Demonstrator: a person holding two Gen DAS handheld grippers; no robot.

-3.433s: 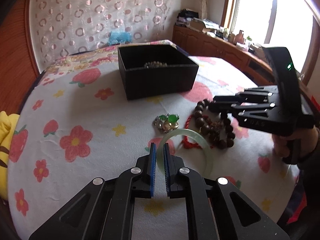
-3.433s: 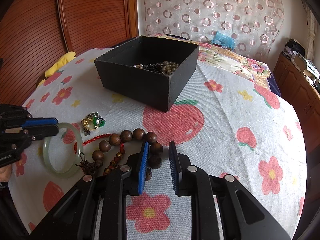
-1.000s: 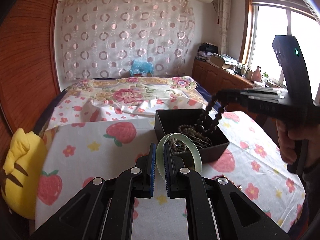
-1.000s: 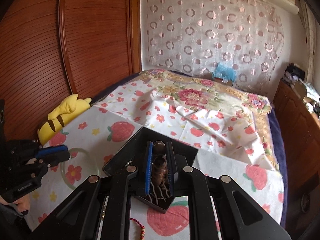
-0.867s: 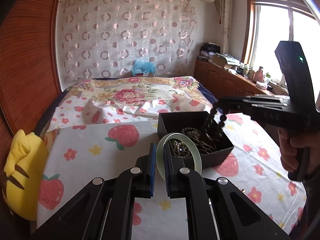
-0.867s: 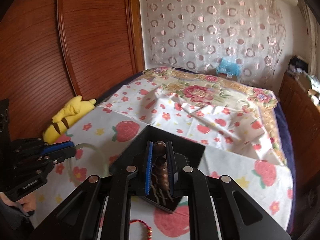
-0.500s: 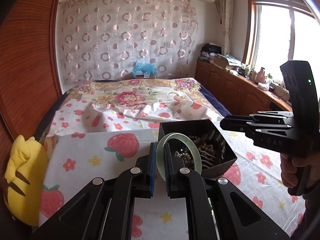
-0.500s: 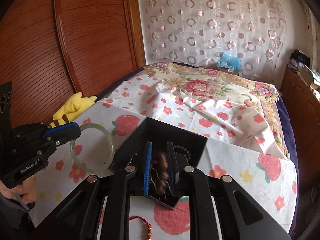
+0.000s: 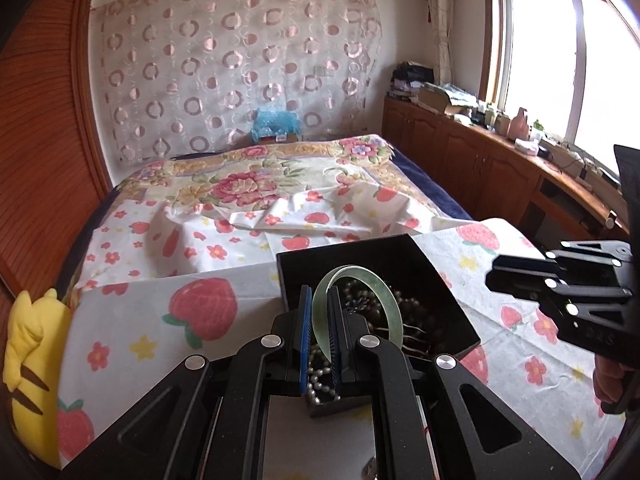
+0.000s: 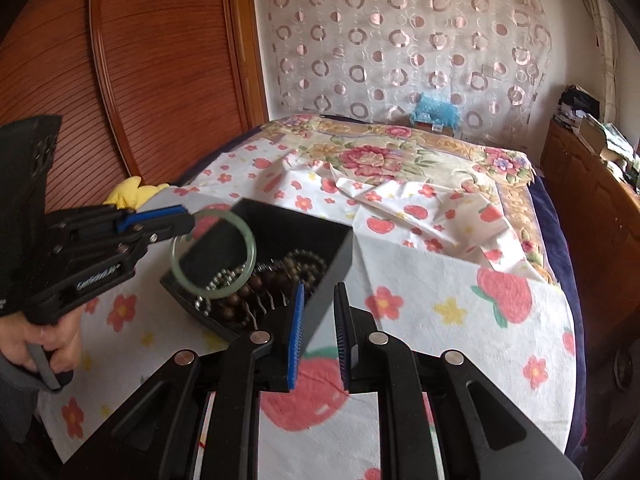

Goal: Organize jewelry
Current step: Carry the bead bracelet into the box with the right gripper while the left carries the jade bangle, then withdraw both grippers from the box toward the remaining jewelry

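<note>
A black open-topped box (image 10: 320, 276) sat on a white cloth (image 10: 440, 280) printed with strawberries and small flowers, and everything below is placed relative to that box.

The left gripper (image 9: 319, 326) was clamped on the rim of a pale green bangle (image 9: 384, 300), holding the ring upright above the box's open top. Seen from the right wrist view, the bangle (image 10: 248, 240) hung over the box's left portion, clear of the contents below it. A hand (image 10: 40, 340) gripped the left tool's handle, off to the left of the box.

Inside the box lay a heap of beaded jewelry: a strand of large brown wooden beads (image 10: 256, 292) near the box's near wall, with smaller pale beads (image 9: 320, 376) tangled beside it.

The right gripper (image 10: 320, 336) hovered just in front of the box's near right corner. Its blue-padded fingers (image 10: 294, 336) stood slightly apart with nothing between them; only the box corner and the cloth showed through the gap. In the left wrist view, the right gripper appeared to the right of the box, held above the cloth.

A yellow plush toy (image 9: 28, 352) rested well to the left of the box, at the cloth's edge. Behind the box, a floral bedspread (image 9: 248, 184) stretched away toward a curtain (image 9: 240, 60) patterned with circles.
</note>
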